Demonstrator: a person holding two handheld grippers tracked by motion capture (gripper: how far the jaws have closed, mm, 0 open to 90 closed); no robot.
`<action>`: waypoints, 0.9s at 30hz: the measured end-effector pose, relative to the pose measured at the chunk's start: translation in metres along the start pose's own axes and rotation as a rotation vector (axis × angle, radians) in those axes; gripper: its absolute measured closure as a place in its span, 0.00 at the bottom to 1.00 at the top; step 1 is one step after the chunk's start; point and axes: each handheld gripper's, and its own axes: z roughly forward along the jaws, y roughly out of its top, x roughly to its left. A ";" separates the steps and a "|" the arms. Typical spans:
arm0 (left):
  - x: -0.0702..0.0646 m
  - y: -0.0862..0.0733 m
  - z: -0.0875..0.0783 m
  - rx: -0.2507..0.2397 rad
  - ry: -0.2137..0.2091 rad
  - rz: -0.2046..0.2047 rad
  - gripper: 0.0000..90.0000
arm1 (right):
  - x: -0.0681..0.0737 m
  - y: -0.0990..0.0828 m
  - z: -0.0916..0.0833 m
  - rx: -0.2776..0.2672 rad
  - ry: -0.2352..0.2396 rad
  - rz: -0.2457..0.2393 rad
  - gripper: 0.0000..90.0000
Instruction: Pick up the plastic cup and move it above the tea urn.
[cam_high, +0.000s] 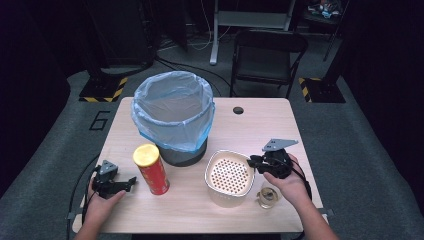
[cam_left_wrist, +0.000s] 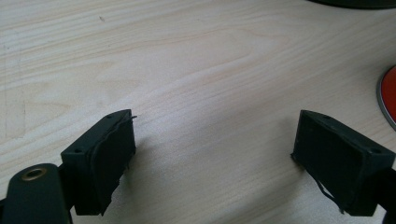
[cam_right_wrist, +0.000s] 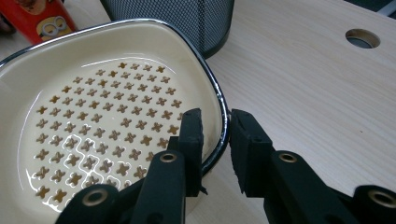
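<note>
The cream basin (cam_high: 229, 176) was a rounded-square vessel with a dark rim and a glossy inside; its floor was pierced all over with small cross-shaped holes in neat rows. It stood upright on the pale wooden counter (cam_high: 260, 125), mouth facing straight up, toward the near edge and right of centre. From above it looked almost as wide as it was deep, so no long axis could be told.

The right hand-held gripper (cam_high: 256, 161) had its jaws pinching the basin's right-hand rim, one pad inside the wall and the other outside. In the right gripper view (cam_right_wrist: 215, 135) the dark rim ran between the two pads, which stood close together on it.

The left hand-held gripper (cam_high: 131, 182) lay low at the near left of the counter, its jaws spread wide with bare wood between them (cam_left_wrist: 212, 154).

A red tube can (cam_high: 150, 169) with a yellow lid stood upright between that gripper and the basin. Behind both stood a dark mesh bin (cam_high: 173, 117) lined with a pale blue bag. A small glass jar (cam_high: 268, 197) sat just beside the basin's near right corner, partly under the right hand.
</note>
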 end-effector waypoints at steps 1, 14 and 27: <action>0.000 0.000 0.000 0.000 0.000 0.000 0.14 | 0.001 0.000 0.000 -0.002 0.001 0.005 0.83; 0.000 0.000 0.000 0.001 -0.001 0.002 0.14 | 0.007 -0.007 -0.025 -0.097 -0.003 0.011 0.62; -0.001 0.000 0.001 -0.008 0.000 -0.009 0.14 | 0.023 -0.053 -0.060 -0.139 -0.098 0.046 0.22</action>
